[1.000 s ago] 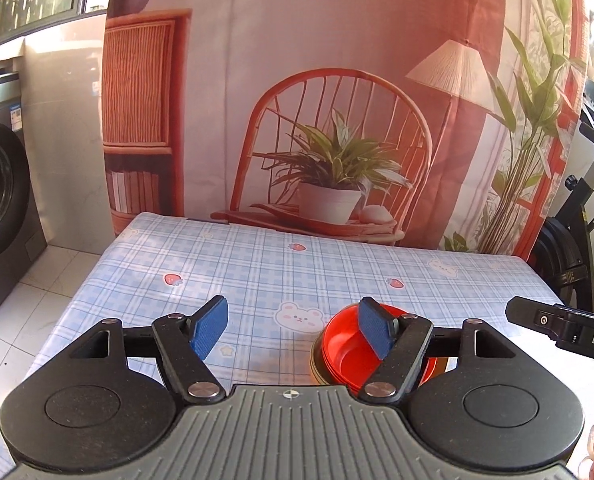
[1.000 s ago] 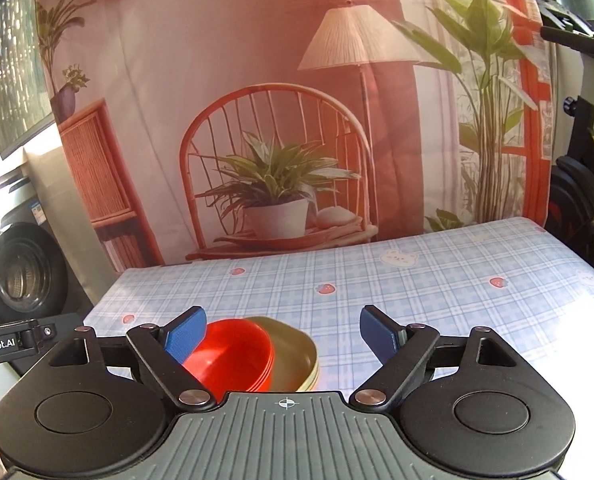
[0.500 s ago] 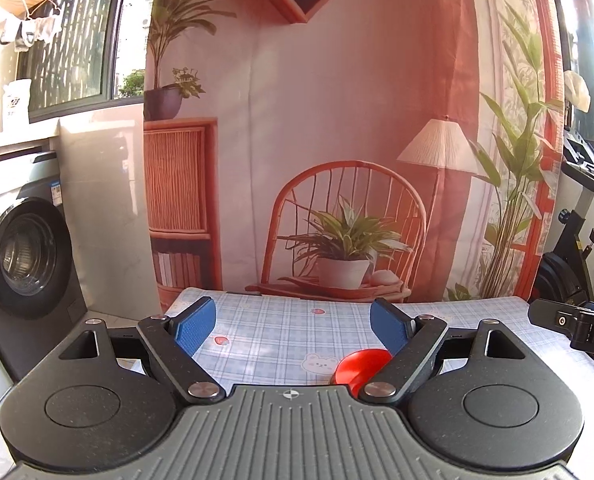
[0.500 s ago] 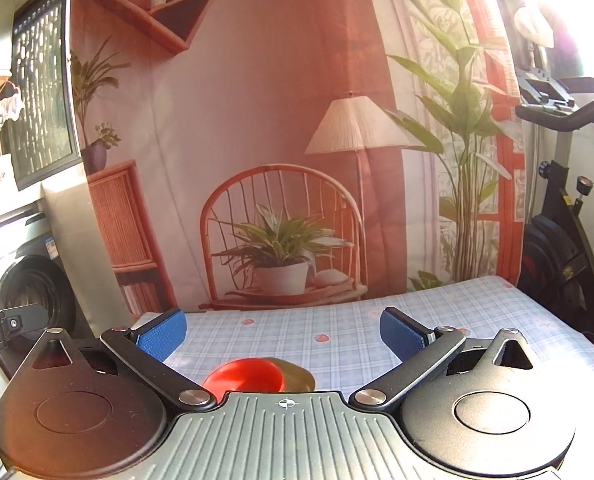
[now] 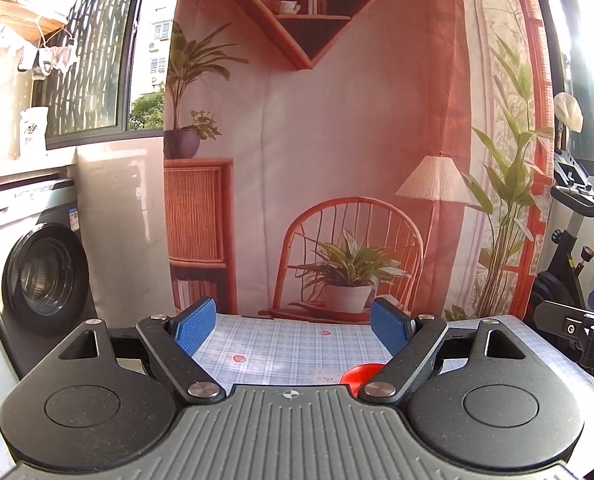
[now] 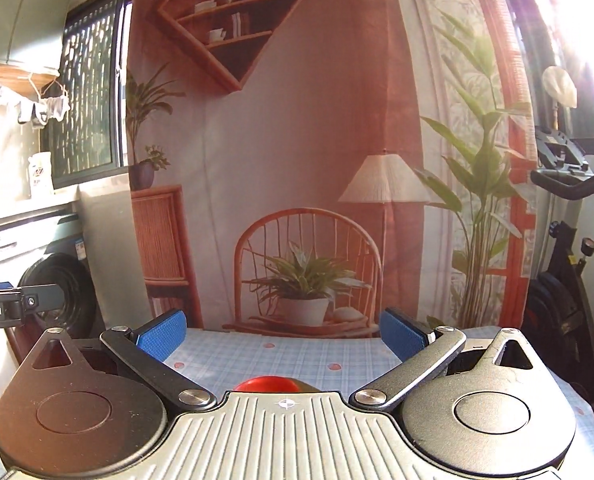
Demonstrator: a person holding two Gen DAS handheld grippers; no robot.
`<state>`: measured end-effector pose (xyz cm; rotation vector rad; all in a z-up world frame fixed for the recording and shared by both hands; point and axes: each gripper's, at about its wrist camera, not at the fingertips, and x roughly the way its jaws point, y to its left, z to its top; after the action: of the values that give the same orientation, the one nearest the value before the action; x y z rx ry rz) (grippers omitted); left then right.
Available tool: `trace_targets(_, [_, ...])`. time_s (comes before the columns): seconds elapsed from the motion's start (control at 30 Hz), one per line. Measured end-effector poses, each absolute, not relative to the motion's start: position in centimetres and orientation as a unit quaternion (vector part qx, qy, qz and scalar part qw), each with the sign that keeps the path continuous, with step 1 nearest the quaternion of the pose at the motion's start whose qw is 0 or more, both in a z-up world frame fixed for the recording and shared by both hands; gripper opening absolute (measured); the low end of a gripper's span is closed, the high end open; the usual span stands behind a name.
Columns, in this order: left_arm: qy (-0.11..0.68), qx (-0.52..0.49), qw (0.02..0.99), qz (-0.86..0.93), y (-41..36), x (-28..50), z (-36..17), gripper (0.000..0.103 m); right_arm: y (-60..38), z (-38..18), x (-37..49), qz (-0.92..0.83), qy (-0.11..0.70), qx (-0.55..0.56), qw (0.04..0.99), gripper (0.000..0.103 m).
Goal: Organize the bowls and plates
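Note:
A red bowl (image 5: 360, 374) sits on the blue checked tablecloth (image 5: 281, 344); only its far rim shows above my left gripper's body. In the right wrist view the red bowl (image 6: 267, 383) peeks over the gripper body with a sliver of an olive-gold plate (image 6: 304, 385) beside it. My left gripper (image 5: 293, 326) is open and empty, held above and behind the bowl. My right gripper (image 6: 283, 334) is open and empty too, also raised. Most of the stack is hidden.
A printed backdrop with a chair and plant hangs behind the table (image 6: 297, 272). A washing machine (image 5: 41, 276) stands at the left, an exercise bike (image 6: 569, 264) at the right. The other gripper shows at the right edge (image 5: 577, 324).
Both grippers have lifted and tilted upward, away from the bowl stack. The stack has slid down almost out of both views. The jaws have opened a little wider.

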<state>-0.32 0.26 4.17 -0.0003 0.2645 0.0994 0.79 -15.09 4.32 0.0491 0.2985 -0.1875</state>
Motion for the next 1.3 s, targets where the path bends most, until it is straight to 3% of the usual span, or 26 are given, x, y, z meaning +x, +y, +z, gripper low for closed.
trace_targets(1.3, [0.148,0.020,0.988,0.038,1.1,1.1,3.2,0.086,-17.2,2.9,1.3,-0.124,0.163,0.058,0.977,0.103])
